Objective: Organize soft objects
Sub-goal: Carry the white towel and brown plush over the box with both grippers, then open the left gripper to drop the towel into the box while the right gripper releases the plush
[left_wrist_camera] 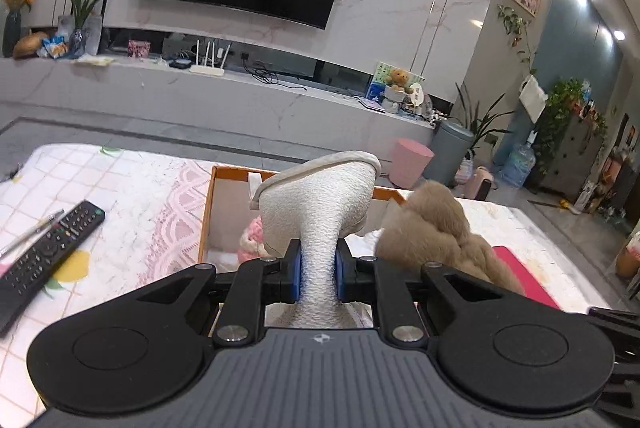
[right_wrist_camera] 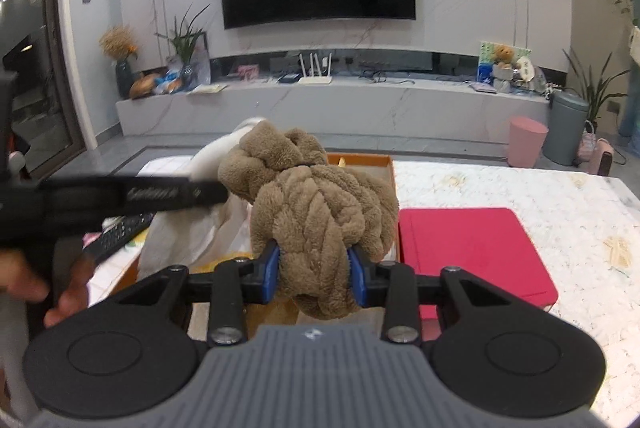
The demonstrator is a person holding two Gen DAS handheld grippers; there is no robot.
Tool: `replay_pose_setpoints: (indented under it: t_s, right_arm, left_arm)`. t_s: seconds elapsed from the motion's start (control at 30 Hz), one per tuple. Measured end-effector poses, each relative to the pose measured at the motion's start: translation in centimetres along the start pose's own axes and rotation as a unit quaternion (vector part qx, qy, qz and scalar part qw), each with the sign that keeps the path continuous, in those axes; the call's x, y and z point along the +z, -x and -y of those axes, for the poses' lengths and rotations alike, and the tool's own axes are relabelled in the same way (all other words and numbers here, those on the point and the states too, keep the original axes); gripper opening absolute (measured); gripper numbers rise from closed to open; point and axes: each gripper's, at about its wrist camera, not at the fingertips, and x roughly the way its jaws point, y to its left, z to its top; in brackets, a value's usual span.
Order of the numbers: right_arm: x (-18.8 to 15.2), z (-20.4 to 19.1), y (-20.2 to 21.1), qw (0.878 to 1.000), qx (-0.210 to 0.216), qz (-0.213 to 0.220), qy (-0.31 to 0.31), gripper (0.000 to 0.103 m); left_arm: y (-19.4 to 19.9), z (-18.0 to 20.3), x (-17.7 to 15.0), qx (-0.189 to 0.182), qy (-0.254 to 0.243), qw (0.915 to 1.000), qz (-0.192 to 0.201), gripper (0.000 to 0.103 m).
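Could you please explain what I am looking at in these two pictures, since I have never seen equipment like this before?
There is no robot here: a person holds a two-finger gripper in each hand, and each carries a wide-angle camera looking along its fingers. The left wrist view shows the left gripper shut on a white textured cloth item. The right wrist view shows the right gripper shut on a brown fluffy knotted towel. Both are held over an orange-rimmed box on a table with a patterned cloth. A TV remote and a red flat case also lie there.
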Motion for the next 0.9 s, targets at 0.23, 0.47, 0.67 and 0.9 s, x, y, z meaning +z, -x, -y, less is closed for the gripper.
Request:
replay_pose_setpoints:
  t_s: [0.23,0.47,0.67,0.9]
  right_arm:
    - [-0.7,0.2,-0.1,1.0,0.002,-0.014,-0.001,0.035]
    - [-0.7,-0.2,-0.1,0.999,0.001,-0.021,0.028,0.035]
    - [0.2,-0.9,0.0,0.996,0.032,-0.043,0.072,0.035]
    - [1.1,-1.7,-2.1,0.967,0.108,-0.167,0.16,0.035]
  left_arm:
    - [-1.4,-0.4,0.5,0.047,0.027,0.9985,-0.008,0.037]
    - [0.1,-1.5,0.6,0.035,0.06,0.9976,-0.007,0.087]
    - [1.9,-1.1,0.8,0.078,0.01,0.9968,0.008,0.094]
    - [2.3,-3.5,0.5,0.055,0.053,0.9971,0.008,0.094]
